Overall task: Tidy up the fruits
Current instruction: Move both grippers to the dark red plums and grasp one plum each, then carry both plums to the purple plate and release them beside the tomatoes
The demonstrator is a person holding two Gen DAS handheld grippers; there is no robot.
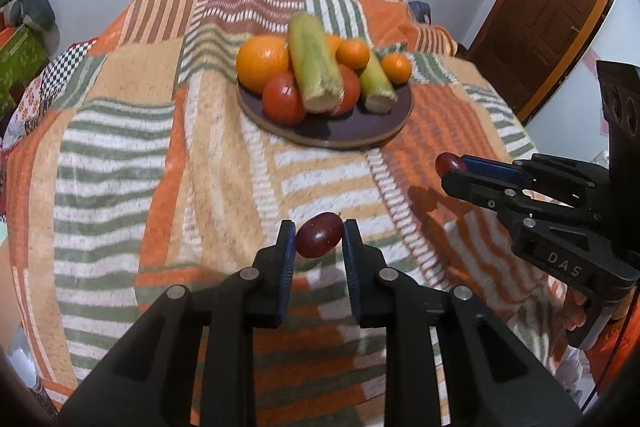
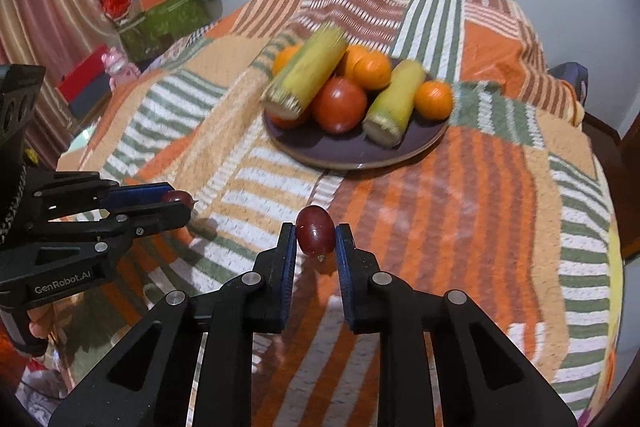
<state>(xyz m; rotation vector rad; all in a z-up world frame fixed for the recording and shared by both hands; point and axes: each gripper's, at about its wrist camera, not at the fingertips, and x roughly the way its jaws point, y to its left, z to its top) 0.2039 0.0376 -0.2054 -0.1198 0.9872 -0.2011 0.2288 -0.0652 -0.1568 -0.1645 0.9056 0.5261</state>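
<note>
Left wrist view: the left gripper (image 1: 319,235) pinches a red grape (image 1: 319,235), long axis crosswise between its pads; the plate (image 1: 352,137) of fruit lies ahead, slightly right. Right wrist view: the right gripper (image 2: 315,237) pinches a second grape (image 2: 315,235), stem end down; the plate (image 2: 316,155) lies straight ahead, about as near.

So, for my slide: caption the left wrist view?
Left tool grips a red grape before the fruit plate.
</note>
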